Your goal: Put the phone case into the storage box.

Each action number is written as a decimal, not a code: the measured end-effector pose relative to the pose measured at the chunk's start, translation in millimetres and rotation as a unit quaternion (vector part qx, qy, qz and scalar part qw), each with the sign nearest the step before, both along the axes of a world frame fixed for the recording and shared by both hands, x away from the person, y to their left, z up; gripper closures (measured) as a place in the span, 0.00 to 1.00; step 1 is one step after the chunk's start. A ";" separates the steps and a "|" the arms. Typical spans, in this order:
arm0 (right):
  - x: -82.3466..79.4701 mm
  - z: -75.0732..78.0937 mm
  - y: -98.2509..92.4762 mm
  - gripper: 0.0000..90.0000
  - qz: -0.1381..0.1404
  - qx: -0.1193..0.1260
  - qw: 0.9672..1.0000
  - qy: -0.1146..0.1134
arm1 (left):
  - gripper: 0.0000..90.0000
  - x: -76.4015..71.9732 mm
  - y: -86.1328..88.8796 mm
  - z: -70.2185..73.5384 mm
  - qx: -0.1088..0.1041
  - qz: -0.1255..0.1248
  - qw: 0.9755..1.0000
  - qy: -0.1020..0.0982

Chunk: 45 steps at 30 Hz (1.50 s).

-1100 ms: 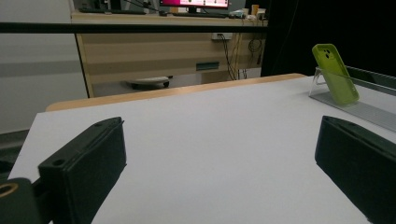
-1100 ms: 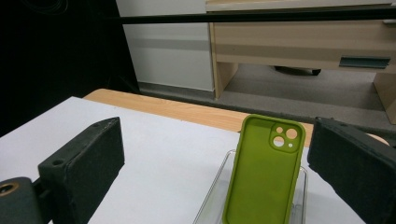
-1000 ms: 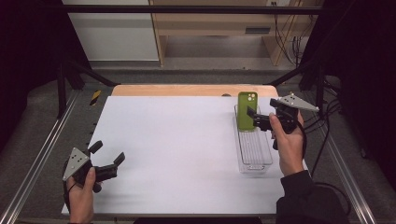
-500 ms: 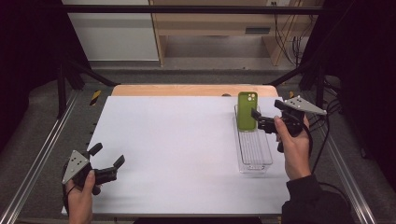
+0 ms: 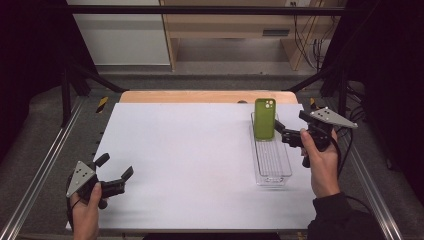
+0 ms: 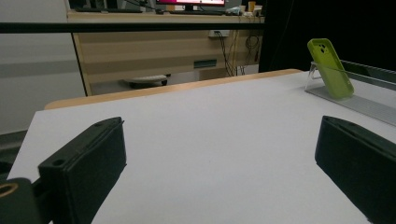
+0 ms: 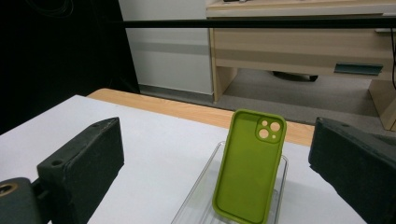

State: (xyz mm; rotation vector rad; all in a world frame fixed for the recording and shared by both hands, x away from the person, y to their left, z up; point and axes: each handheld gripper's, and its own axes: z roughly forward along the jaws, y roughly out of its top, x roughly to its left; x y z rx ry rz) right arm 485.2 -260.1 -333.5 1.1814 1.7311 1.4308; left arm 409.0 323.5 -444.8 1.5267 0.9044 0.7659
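The green phone case [image 5: 264, 118] is propped upright in the clear tray [image 5: 272, 167]. The right tool [image 5: 280, 132], spread wide, is positioned at its 3 o'clock; the left tool [image 5: 114, 167] is likewise wide.

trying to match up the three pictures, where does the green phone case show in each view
High view: the green phone case stands right of centre, at the far end of the clear tray.
Left gripper view: upper right, leaning in the tray's far end.
Right gripper view: centre, low, straight ahead between the open tongs.
Shared landmark: the table's wooden far edge.
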 end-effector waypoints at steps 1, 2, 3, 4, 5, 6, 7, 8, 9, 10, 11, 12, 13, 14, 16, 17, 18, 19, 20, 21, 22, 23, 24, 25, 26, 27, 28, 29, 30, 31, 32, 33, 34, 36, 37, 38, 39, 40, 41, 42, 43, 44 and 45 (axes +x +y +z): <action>-1.0 -0.4 -1.2 0.04 -0.001 0.000 1.000 0.001 | 0.02 0.0 0.0 0.0 0.000 0.000 1.000 0.000; -1.7 -1.0 -2.5 0.04 -0.002 0.000 1.000 0.001 | 0.02 0.0 0.0 0.0 0.000 0.000 1.000 0.000; -2.5 -1.5 -3.6 0.04 -0.002 0.001 1.000 0.001 | 0.02 0.0 -0.1 0.0 0.001 -0.001 1.000 0.000; -3.3 -2.1 -4.9 0.04 -0.003 0.000 1.000 0.001 | 0.02 -0.1 -0.2 0.0 0.001 -0.001 1.000 0.000; -4.2 -2.8 -6.1 0.04 -0.004 0.000 1.000 0.000 | 0.02 -0.1 -0.3 0.0 0.001 -0.001 1.000 0.000; -5.1 -3.5 -7.4 0.04 -0.005 -0.001 1.000 0.000 | 0.02 -0.1 -0.3 0.0 0.001 -0.002 1.000 0.000; -6.2 -4.3 -8.6 0.04 -0.006 0.000 1.000 0.000 | 0.02 -0.1 -0.3 0.0 0.001 -0.002 1.000 0.000; -7.1 -5.0 -9.8 0.04 -0.007 0.001 1.000 -0.001 | 0.02 0.0 -0.4 0.0 0.001 -0.002 1.000 0.000; -8.0 -5.8 -11.0 0.04 -0.008 0.001 1.000 -0.002 | 0.02 -0.1 -0.5 0.0 0.001 -0.002 1.000 0.000; -9.1 -6.4 -12.2 0.04 -0.009 0.001 1.000 -0.002 | 0.02 -0.1 -0.5 0.0 0.002 -0.002 1.000 0.000; -10.1 -7.0 -13.3 0.04 -0.010 0.002 1.000 -0.003 | 0.02 -0.1 -0.5 0.0 0.002 -0.002 1.000 0.000; -11.1 -7.5 -14.5 0.04 -0.011 0.002 1.000 -0.004 | 0.02 0.0 -0.5 0.0 0.002 -0.002 1.000 0.000; -12.1 -8.1 -15.7 0.04 -0.012 0.002 1.000 -0.005 | 0.02 0.0 -0.5 0.0 0.002 -0.002 1.000 0.000; -13.2 -8.7 -16.8 0.04 -0.013 0.002 1.000 -0.005 | 0.02 -0.1 -0.5 0.0 0.002 -0.002 1.000 0.000; -15.2 -10.1 -18.7 0.04 -0.013 0.002 1.000 -0.006 | 0.02 -0.1 -0.6 0.1 0.002 -0.003 1.000 0.000; -16.3 -10.9 -19.6 0.04 -0.014 0.002 1.000 -0.007 | 0.02 -0.1 -0.7 0.0 0.002 -0.003 1.000 0.000; -17.4 -11.7 -20.4 0.04 -0.014 0.001 1.000 -0.008 | 0.02 -0.1 -0.8 0.0 0.002 -0.003 1.000 0.000; -18.4 -12.6 -21.2 0.04 -0.015 0.001 1.000 -0.009 | 0.02 -0.1 -1.0 0.1 0.003 -0.004 1.000 0.000; -19.4 -13.6 -22.3 0.04 -0.016 0.001 1.000 -0.011 | 0.02 -0.2 -1.0 0.1 0.003 -0.004 1.000 0.000; -20.5 -14.6 -23.0 0.04 -0.017 0.003 1.000 -0.011 | 0.02 -0.1 -1.0 0.1 0.003 -0.005 1.000 0.000; -21.5 -15.7 -23.9 0.04 -0.017 0.003 1.000 -0.013 | 0.02 -0.1 -1.1 0.0 0.003 -0.005 1.000 0.000; -22.5 -16.9 -24.5 0.04 -0.018 0.005 1.000 -0.013 | 0.02 -0.2 -1.2 0.0 0.004 -0.005 1.000 0.000; -23.4 -18.1 -25.5 0.04 -0.018 0.004 1.000 -0.015 | 0.02 -0.3 -1.2 0.1 0.003 -0.005 1.000 0.000; -24.6 -19.0 -26.1 0.04 -0.019 0.006 1.000 -0.016 | 0.02 -0.3 -1.2 0.2 0.003 -0.005 1.000 0.000; -25.7 -20.1 -27.0 0.04 -0.020 0.006 1.000 -0.018 | 0.02 -0.3 -1.3 0.2 0.003 -0.005 1.000 -0.001; -26.8 -21.1 -27.9 0.04 -0.020 0.006 1.000 -0.019 | 0.02 -0.3 -1.3 0.1 0.003 -0.005 1.000 -0.001; -27.8 -22.2 -28.9 0.04 -0.020 0.005 1.000 -0.022 | 0.02 -0.4 -1.3 0.2 0.003 -0.005 1.000 -0.001; -29.2 -23.2 -29.9 0.04 -0.021 0.005 0.999 -0.025 | 0.02 -0.5 -1.4 0.3 0.003 -0.005 1.000 -0.002; -30.7 -24.4 -31.2 0.04 -0.021 0.004 0.999 -0.030 | 0.02 -0.5 -1.5 0.4 0.003 -0.005 1.000 -0.002; -31.6 -25.1 -32.1 0.04 -0.021 0.003 0.999 -0.032 | 0.02 -0.6 -1.6 0.4 0.003 -0.006 1.000 -0.002; -32.7 -26.1 -33.1 0.04 -0.022 0.003 0.999 -0.035 | 0.02 -0.6 -1.8 0.4 0.003 -0.006 1.000 -0.002; -33.9 -27.1 -34.2 0.04 -0.022 0.003 0.999 -0.036 | 0.02 -0.6 -1.9 0.4 0.004 -0.007 1.000 -0.001; -35.2 -28.0 -35.4 0.04 -0.022 0.004 0.999 -0.039 | 0.02 -0.6 -2.0 0.4 0.004 -0.007 1.000 -0.002; -37.4 -30.1 -37.7 0.04 -0.023 0.004 0.999 -0.043 | 0.02 -0.7 -2.3 0.4 0.004 -0.008 1.000 -0.002; -38.6 -31.3 -38.8 0.04 -0.023 0.004 0.999 -0.045 | 0.02 -0.8 -2.4 0.4 0.005 -0.009 1.000 -0.002; -39.7 -32.3 -40.1 0.04 -0.023 0.003 0.999 -0.046 | 0.02 -0.8 -2.5 0.5 0.005 -0.009 1.000 -0.002; -40.8 -33.4 -41.1 0.04 -0.023 0.003 0.999 -0.048 | 0.02 -0.9 -2.6 0.5 0.005 -0.009 1.000 -0.003; -41.9 -34.6 -42.1 0.04 -0.024 0.004 0.998 -0.050 | 0.02 -0.9 -2.7 0.5 0.005 -0.010 1.000 -0.003; -43.1 -35.6 -43.1 0.04 -0.024 0.004 0.998 -0.051 | 0.02 -1.0 -2.8 0.5 0.005 -0.010 1.000 -0.002; -44.3 -36.6 -44.0 0.04 -0.024 0.004 0.998 -0.052 | 0.02 -1.2 -3.0 0.3 0.005 -0.010 1.000 -0.002; -45.4 -37.8 -44.7 0.04 -0.025 0.004 0.998 -0.054 | 0.02 -1.6 -3.2 0.1 0.005 -0.011 1.000 -0.002; -46.7 -39.1 -45.6 0.04 -0.025 0.004 0.998 -0.053 | 0.02 -2.2 -3.1 0.1 0.008 -0.012 1.000 -0.002; -47.7 -40.5 -46.2 0.04 -0.025 0.004 0.998 -0.054 | 0.02 -2.6 -2.9 0.1 0.009 -0.013 1.000 -0.002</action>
